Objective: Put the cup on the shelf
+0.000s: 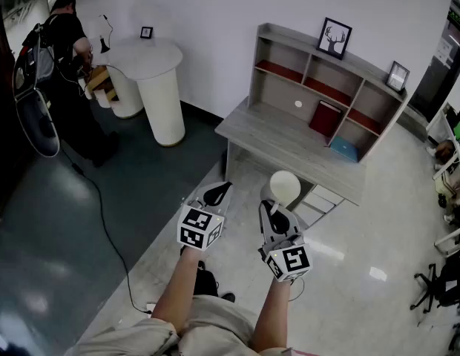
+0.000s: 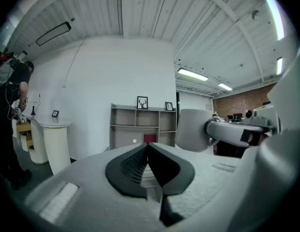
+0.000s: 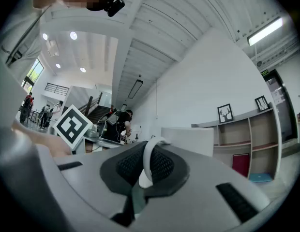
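Now | right tool (image 1: 277,212) clamps cup (image 1: 284,188) handle | open floor (image 1: 341,265) before shelf (image 1: 286,143) edge

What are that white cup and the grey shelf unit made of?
The cup is plain white, smooth and even, so likely ceramic, though plastic is possible. The shelf unit has pale grey boards with faint wood grain, so probably laminated wood.
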